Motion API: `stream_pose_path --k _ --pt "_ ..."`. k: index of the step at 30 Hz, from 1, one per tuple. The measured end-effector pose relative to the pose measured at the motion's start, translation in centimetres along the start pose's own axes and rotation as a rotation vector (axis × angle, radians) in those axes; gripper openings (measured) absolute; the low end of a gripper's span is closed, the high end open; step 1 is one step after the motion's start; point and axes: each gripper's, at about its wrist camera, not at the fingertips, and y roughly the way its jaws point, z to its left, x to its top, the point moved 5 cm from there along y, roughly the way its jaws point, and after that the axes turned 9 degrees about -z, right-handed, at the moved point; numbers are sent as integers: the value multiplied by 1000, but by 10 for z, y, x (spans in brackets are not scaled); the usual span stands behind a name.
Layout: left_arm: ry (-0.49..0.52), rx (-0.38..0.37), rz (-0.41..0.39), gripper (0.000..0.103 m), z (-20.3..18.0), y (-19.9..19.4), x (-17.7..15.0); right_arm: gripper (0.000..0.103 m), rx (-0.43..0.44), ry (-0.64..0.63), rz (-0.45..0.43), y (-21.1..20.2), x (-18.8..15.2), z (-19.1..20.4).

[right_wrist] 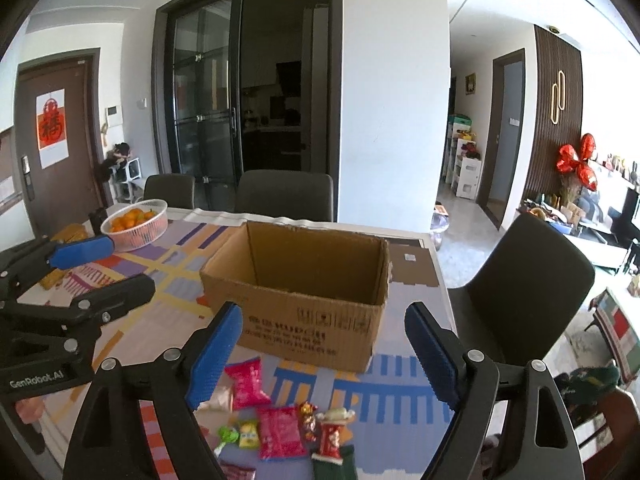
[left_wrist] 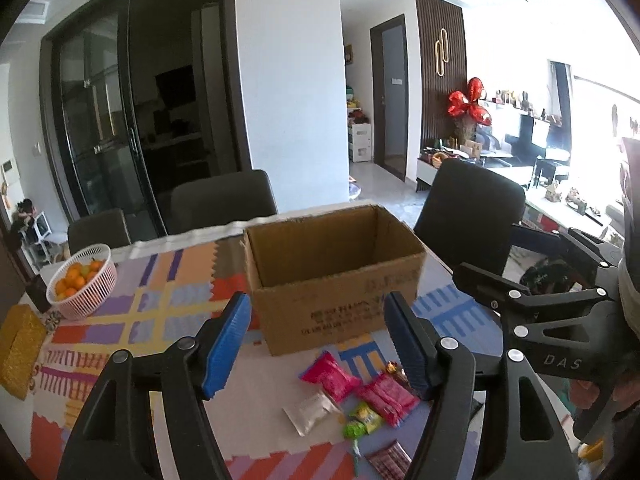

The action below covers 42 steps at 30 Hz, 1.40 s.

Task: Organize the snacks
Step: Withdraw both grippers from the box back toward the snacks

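An open, empty cardboard box (left_wrist: pixel 336 276) (right_wrist: pixel 296 292) stands on the patterned table mat. In front of it lie several snack packets: two pink packets (left_wrist: pixel 330 376) (right_wrist: pixel 247 378), (left_wrist: pixel 386 398) (right_wrist: pixel 280 432), a silver pouch (left_wrist: pixel 310 412), small green and yellow sweets (left_wrist: pixel 360 422) (right_wrist: pixel 240 434), and a red-and-white wrapped snack (right_wrist: pixel 332 432). My left gripper (left_wrist: pixel 316 344) is open and empty above the packets. My right gripper (right_wrist: pixel 320 356) is open and empty above the packets too. The right gripper shows at the right of the left wrist view (left_wrist: pixel 496 292); the left gripper shows at the left of the right wrist view (right_wrist: pixel 116 264).
A pink basket of oranges (left_wrist: pixel 82 282) (right_wrist: pixel 136 224) stands at the table's far left, with a yellow box (left_wrist: pixel 18 350) beside it. Dark chairs (left_wrist: pixel 468 216) (right_wrist: pixel 520 284) stand around the table. The table's right edge runs close to the box.
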Motion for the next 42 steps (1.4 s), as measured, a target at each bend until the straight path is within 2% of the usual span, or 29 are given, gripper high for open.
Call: stream_pose_path --k 11,20,30,42 --pt "26 -14 64 69 -18 -14 -45 84 -26 -25 54 -23 -40 3" --pt "42 -45 158 69 -35 -7 -84 84 -23 4 194 -20 -90 -5" --pt "53 -55 278 68 -35 9 -133 84 -36 49 371 -5 -147 -6" --pt "-4 -90 392 65 -33 46 -172 84 -73 37 499 21 -193 -13"
